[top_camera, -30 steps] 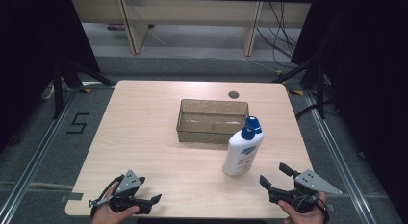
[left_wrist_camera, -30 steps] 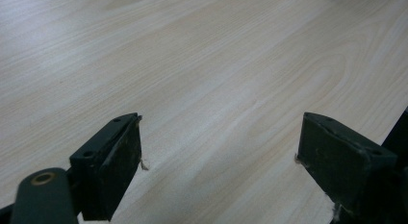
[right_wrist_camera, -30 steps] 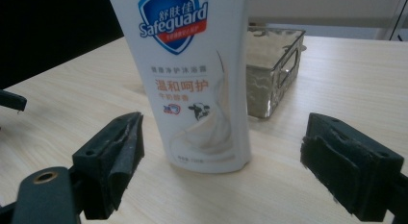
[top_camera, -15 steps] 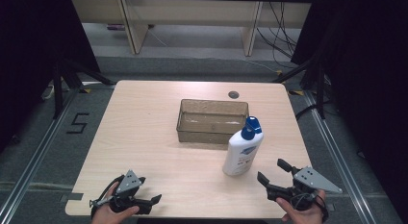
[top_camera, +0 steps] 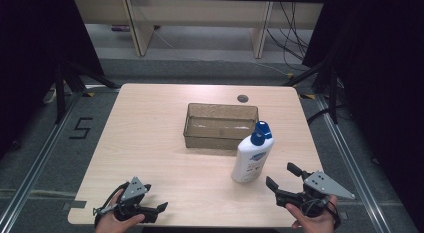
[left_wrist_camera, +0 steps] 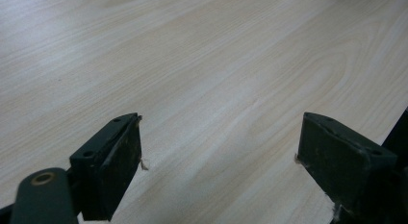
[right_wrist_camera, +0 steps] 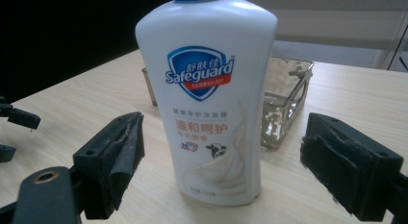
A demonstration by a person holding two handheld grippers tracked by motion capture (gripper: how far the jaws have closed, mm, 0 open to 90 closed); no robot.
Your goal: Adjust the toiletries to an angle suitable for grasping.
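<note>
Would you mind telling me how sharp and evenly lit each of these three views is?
High view: the table is evenly lit, the surroundings dark. Right gripper view: the bottle label is sharp, with glare on the clear tray. Left gripper view: the wood grain is soft, and the left tongs are slightly blurred.

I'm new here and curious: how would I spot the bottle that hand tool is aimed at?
Find the clear box mid-table. The bottle stands upright at its right front corner: white, blue-capped, with a blue shield label.
</note>
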